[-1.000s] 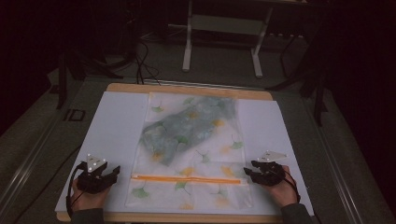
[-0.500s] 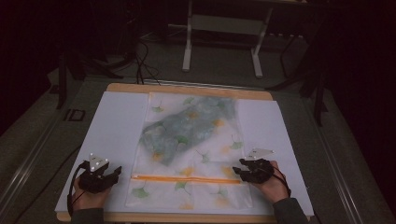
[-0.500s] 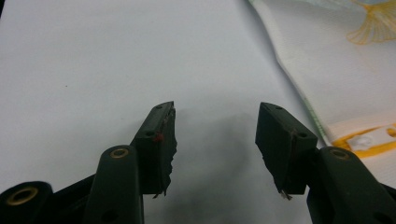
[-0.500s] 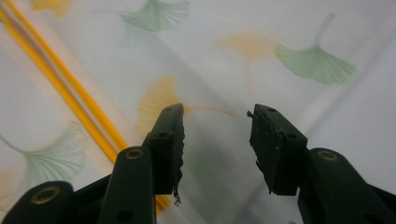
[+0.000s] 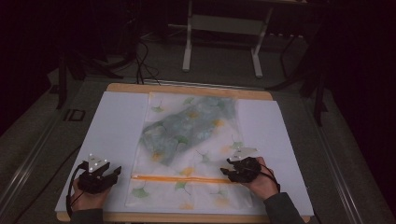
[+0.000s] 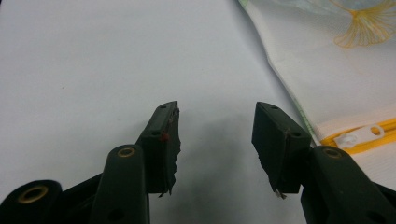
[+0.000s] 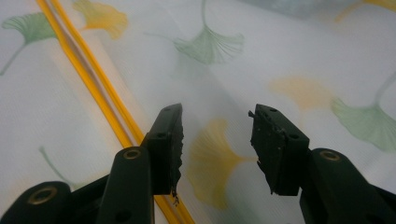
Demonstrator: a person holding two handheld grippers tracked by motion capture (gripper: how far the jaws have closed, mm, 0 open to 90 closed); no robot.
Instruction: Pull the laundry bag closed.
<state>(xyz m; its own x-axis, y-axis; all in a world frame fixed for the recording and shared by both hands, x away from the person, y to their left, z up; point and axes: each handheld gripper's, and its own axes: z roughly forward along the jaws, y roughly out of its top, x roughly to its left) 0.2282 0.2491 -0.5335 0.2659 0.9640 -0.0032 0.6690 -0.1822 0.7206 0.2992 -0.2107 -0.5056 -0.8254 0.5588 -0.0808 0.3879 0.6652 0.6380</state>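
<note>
White translucent fabric printed with green and yellow ginkgo leaves forms the zippered bag (image 5: 189,154) that lies flat on a white sheet (image 5: 112,135) covering the wooden table (image 5: 187,88); a darker grey-green item (image 5: 187,128) shows through its upper half. An orange zipper (image 5: 180,178) crosses the bag near its lower edge, running from just beside the left tongs (image 5: 113,172) to the right tongs (image 5: 229,171). The left tongs rest on the bare sheet just outside the bag's left edge, held in the person's left hand (image 5: 88,198); in the left gripper view (image 6: 215,126) the jaws stand wide apart, having just been closing a little, with nothing but white sheet between them. In that view the bag's edge (image 6: 327,84) lies to the right of the right-hand jaw, and the white zipper pull (image 6: 355,135) sits at the end of the orange tape, close beside that jaw but apart from it. The right tongs, in the person's right hand (image 5: 261,182), are over the bag at the right end of the zipper. In the right gripper view (image 7: 215,126) the jaws are likewise spread wide with no grip on anything: a yellow leaf print (image 7: 219,163) lies between and below them, and the zipper (image 7: 93,84) passes under the left-hand jaw, running diagonally up and away to the left. Whether the jaw tips touch the fabric cannot be told.
</note>
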